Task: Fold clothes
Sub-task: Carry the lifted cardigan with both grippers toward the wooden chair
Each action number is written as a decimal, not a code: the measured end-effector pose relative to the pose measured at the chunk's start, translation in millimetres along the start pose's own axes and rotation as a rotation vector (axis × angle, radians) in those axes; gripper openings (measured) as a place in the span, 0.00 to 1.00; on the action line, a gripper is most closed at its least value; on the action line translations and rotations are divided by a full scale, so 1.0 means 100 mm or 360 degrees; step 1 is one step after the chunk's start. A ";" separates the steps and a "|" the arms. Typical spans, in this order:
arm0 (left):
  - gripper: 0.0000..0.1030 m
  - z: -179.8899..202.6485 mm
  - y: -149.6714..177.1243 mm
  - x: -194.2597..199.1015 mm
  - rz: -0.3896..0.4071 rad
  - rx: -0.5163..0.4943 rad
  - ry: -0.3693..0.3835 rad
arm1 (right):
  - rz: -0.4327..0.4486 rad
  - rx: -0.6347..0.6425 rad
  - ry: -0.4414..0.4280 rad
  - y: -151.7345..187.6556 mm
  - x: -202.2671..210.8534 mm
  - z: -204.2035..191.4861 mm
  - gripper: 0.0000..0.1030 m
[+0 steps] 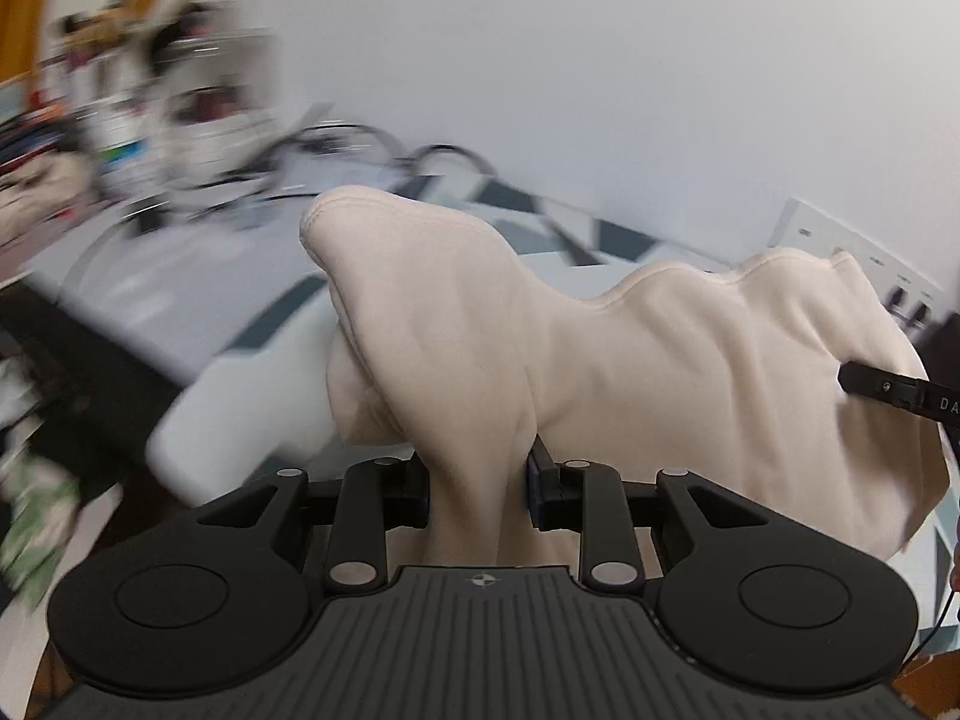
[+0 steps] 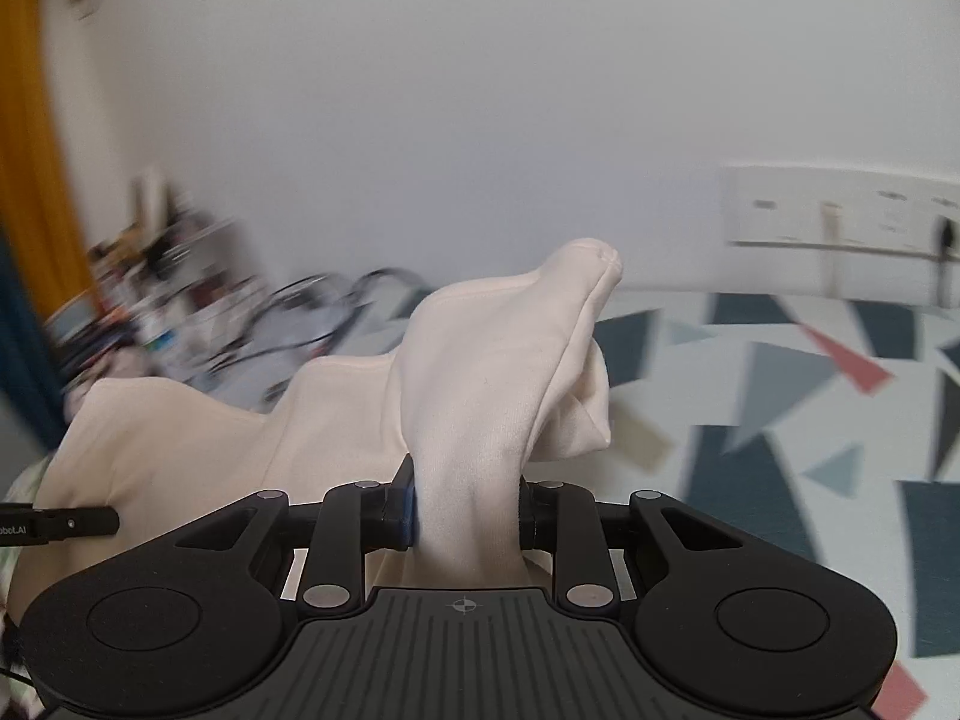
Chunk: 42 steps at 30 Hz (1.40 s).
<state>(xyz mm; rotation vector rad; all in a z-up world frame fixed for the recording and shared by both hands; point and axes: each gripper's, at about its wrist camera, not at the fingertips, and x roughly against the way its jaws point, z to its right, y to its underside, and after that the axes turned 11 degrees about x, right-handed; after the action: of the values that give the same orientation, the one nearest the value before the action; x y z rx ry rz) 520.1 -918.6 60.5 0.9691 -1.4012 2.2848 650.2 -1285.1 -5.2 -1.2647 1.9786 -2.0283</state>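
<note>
A cream garment [image 1: 630, 348] hangs in the air between my two grippers. My left gripper [image 1: 477, 480] is shut on a bunched corner of it, and the cloth stands up past the jaws in a peak. My right gripper [image 2: 465, 510] is shut on another bunched corner of the same garment [image 2: 480, 396]. The right gripper's tip shows at the right edge of the left wrist view [image 1: 888, 390]. The left gripper's tip shows at the left edge of the right wrist view [image 2: 66, 522]. The fingertips are hidden by the cloth.
Below lies a bed cover [image 2: 780, 396] with a grey, blue and pink triangle pattern. A white wall panel with sockets [image 2: 840, 210] is at the right. Blurred cluttered shelves and cables [image 1: 150, 120] stand at the left, beside an orange curtain [image 2: 30, 150].
</note>
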 end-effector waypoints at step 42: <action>0.27 -5.07 1.15 3.18 0.0382 0.0988 -0.0901 | -0.0275 0.0743 -0.1112 0.20 -0.71 -6.62 0.22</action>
<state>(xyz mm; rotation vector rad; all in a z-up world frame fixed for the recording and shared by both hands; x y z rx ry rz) 24.7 -564.4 45.4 1.8356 -1.0136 2.8449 318.8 -709.5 37.8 -1.7265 1.0539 -1.6219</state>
